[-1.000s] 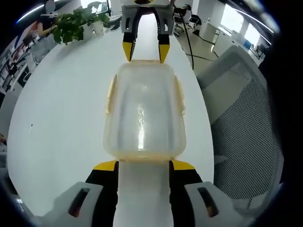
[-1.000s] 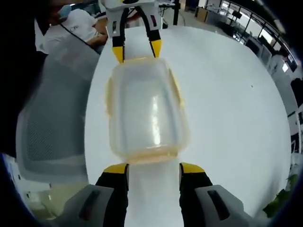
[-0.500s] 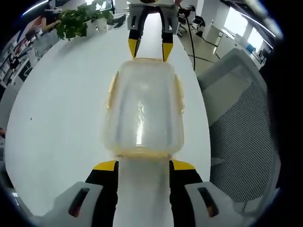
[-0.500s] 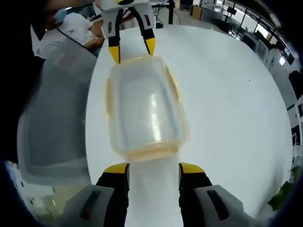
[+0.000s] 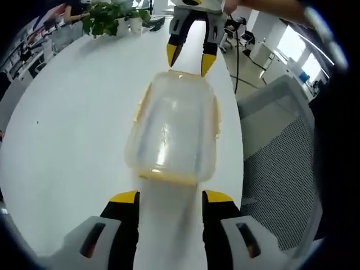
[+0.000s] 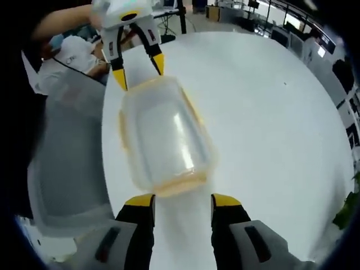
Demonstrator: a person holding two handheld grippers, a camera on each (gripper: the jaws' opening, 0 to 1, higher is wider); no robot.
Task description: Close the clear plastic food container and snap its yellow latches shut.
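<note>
At frame centre on the round white table point(image 5: 62, 140), the clear rectangular plastic food container with yellow latches point(image 5: 174, 129) sits between my wide-open left gripper point(image 5: 170, 198) and right gripper point(image 6: 183, 199).

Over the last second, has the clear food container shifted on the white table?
No. The container keeps the same narrow gap to the table edge beside the mesh chair. The whole view rolled, so the camera moved.
</note>
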